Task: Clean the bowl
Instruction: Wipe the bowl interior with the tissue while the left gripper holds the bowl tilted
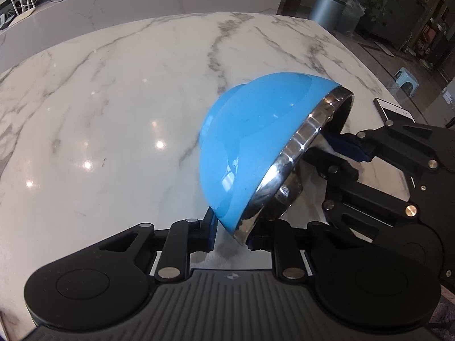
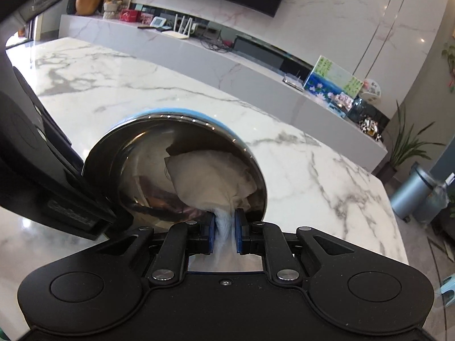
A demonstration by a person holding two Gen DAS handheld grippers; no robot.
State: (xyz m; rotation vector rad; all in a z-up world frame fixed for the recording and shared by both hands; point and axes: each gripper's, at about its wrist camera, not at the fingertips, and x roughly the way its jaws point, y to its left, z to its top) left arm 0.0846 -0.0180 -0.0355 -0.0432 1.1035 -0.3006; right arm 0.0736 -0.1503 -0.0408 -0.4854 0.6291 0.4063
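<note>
Two tools, bowl [image 1: 250,142] tilted, cloth [image 2: 210,173] inside

Left gripper [image 1: 231,234] clamped on the lower rim of a blue bowl [image 1: 250,142], 1 finger outside the blue wall and 1 inside the steel lining, bowl tipped on edge above the marble table [image 1: 113,99] with its opening turned right. Right gripper [image 1: 332,153] reaching in from the right edge, its 2 fingers at the bowl's mouth with white cloth [image 1: 325,143] between blue pads. Phone [image 1: 394,112] lying near the table's right edge, beyond that gripper.
</note>
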